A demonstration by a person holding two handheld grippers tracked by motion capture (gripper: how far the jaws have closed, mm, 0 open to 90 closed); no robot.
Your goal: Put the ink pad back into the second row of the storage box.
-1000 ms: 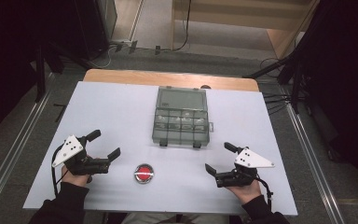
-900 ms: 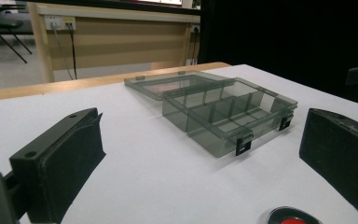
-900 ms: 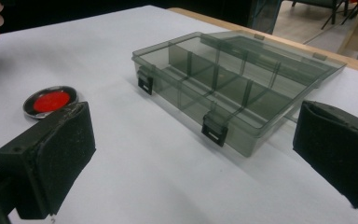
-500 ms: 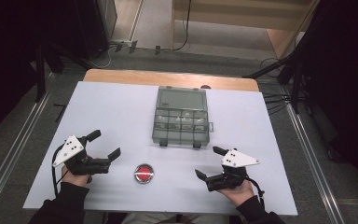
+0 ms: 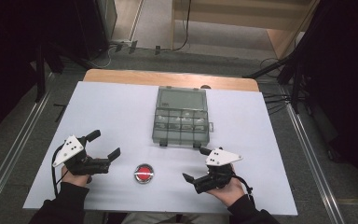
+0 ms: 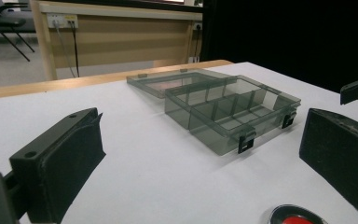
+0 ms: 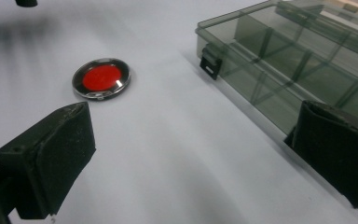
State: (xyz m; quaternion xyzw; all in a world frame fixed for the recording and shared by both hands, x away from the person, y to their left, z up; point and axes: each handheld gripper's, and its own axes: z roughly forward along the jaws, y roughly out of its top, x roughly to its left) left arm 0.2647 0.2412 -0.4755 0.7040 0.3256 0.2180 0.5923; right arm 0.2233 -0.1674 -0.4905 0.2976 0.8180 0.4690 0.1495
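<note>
Since the earlier frame, our right tool (image 5: 199, 164) has swung left, toward the red disc (image 5: 143, 173), while our left tool (image 5: 104, 145) sits where it was. Both tools have their jaws spread wide and hold nothing. We see the disc flat on the table (image 5: 121, 112), between the 2 tools near our edge; the open compartment box (image 5: 182, 123) lies farther back, lid flat behind it. Being low and flat, the disc could slide away if 1 jaw touches it first.
</note>
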